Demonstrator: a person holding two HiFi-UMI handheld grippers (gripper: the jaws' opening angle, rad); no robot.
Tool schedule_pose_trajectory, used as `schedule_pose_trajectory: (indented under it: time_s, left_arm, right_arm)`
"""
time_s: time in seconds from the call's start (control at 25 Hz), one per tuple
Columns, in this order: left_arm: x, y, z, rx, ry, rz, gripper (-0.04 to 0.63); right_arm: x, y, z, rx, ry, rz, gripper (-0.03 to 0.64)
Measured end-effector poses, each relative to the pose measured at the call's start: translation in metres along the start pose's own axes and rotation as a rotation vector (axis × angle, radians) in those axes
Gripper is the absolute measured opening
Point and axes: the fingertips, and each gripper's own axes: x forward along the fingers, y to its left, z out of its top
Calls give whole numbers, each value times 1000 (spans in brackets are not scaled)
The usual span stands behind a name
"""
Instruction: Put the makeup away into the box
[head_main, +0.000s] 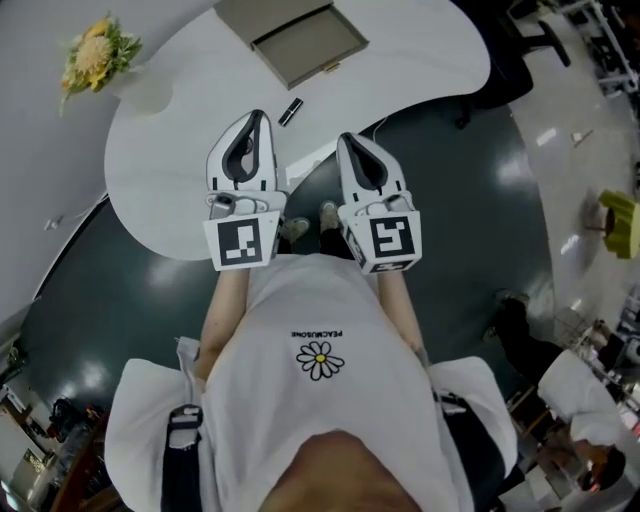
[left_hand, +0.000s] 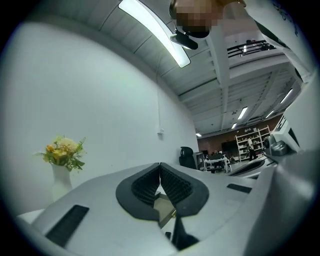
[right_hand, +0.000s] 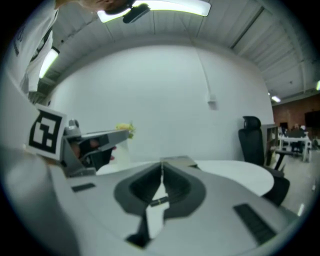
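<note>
A: Left gripper (head_main: 258, 118) and right gripper (head_main: 346, 140): both shut tight, nothing inside. Makeup stick (head_main: 290, 111) lying on the table (head_main: 160, 170), near the box (head_main: 305, 45).

B: Open one wide first. Come down slow, pinch the middle, then lift over.

This is an open office or lab hall: a white curved tabletop (head_main: 430, 60), a black swivel office chair (right_hand: 251, 142), tall white storage shelves (left_hand: 256, 137) far behind, and a long ceiling strip lamp (left_hand: 152, 30).
</note>
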Motion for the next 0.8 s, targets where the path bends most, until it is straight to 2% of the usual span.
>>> schedule_pose_trajectory:
  time_s: [0.24, 0.28, 0.36, 0.44, 0.6, 0.8]
  left_arm:
    - [2, 32, 1, 19, -5, 104, 25]
    - [1, 36, -1, 22, 0, 117, 25]
    - [0, 43, -4, 32, 12, 144, 25]
    - [1, 52, -6, 44, 20, 170, 25]
    - [2, 65, -4, 55, 13, 221, 25]
    - [1, 75, -15, 69, 36, 267, 25]
  right_arm:
    - [36, 3, -5, -10, 47, 89, 36]
    - [42, 3, -7, -7, 63, 105, 66]
    - [56, 4, -13, -2, 96, 146, 179]
    - [73, 7, -20, -15, 130, 182, 235]
    - [104, 17, -44, -71, 223, 260, 273]
    - [135, 32, -96, -143, 365, 379, 293]
